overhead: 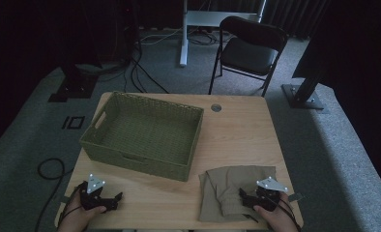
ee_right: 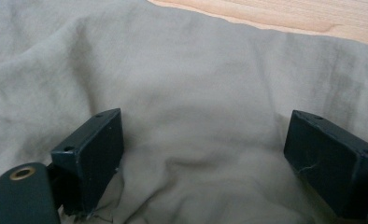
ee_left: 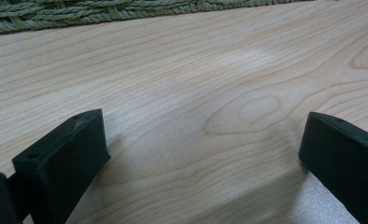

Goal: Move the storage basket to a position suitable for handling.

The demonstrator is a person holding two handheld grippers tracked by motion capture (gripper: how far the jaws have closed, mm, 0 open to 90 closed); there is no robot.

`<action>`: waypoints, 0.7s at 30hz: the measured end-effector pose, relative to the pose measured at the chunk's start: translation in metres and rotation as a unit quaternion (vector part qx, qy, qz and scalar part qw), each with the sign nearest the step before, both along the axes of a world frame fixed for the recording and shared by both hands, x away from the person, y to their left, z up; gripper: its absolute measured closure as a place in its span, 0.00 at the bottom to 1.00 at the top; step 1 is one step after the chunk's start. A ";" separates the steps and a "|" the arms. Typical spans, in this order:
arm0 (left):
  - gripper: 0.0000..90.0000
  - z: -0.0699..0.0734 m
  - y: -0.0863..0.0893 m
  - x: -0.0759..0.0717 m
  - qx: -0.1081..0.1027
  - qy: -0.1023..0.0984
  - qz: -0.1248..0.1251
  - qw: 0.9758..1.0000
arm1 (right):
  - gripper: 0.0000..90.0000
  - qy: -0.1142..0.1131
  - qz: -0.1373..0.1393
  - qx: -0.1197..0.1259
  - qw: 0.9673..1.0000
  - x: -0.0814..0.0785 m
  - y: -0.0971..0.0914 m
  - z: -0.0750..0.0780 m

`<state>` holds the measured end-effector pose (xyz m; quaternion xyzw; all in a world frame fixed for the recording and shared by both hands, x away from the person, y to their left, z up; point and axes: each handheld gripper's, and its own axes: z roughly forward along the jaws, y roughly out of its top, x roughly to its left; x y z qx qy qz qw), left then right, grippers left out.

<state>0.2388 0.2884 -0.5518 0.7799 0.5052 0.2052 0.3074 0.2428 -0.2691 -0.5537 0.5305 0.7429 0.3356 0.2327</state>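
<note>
Khaki cloth (overhead: 237,191), loosely folded and rumpled, lies at the near right corner of the wooden counter (overhead: 237,135), just right of the woven green basket (overhead: 145,133), which stands well apart from the right tool and has nothing in it. The right tool (overhead: 246,197) hovers low over the cloth's near edge; in the right gripper view its jaws stand wide apart with the fabric (ee_right: 196,107) spread beneath and between them, and nothing pinched. The left tool (overhead: 112,200) rests by the near left corner, jaws also wide and holding nothing, with bare wood (ee_left: 196,93) between them and the basket's rim (ee_left: 102,11) just ahead.

The step in hand looks like taking hold of the cloth, probably to move it into the basket. To do it well, the right tool should sink until both pads straddle a raised fold, not flat fabric, then close fully so several layers are caught. Whether the pads already touch the cloth is hard to tell in this dim light. Lifting from a thick fold near the middle would keep the bundle together; the left tool could steady the far side if it trails.
</note>
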 end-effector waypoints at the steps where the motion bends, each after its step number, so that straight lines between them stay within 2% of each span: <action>1: 0.02 0.000 0.000 0.000 0.000 0.000 -0.002 1.000 | 0.13 0.000 0.000 -0.001 1.000 0.000 0.000 0.000; 5: 0.02 0.000 0.002 0.000 0.000 -0.001 -0.014 1.000 | 0.13 0.005 0.007 -0.001 1.000 0.001 0.000 0.001; 10: 0.02 0.002 0.007 0.000 -0.003 -0.003 -0.016 1.000 | 0.15 0.006 0.033 -0.003 0.999 0.000 -0.001 0.007; 14: 0.02 0.006 0.010 0.002 -0.005 -0.007 -0.025 1.000 | 0.14 0.000 0.036 0.008 0.999 0.001 0.001 0.013; 18: 0.02 0.011 0.013 0.003 -0.016 -0.011 -0.022 1.000 | 0.14 -0.008 0.041 0.011 0.999 0.002 0.006 0.018; 21: 0.02 0.012 0.017 0.004 -0.015 -0.013 -0.017 1.000 | 0.14 -0.009 0.048 0.019 0.999 0.003 0.011 0.022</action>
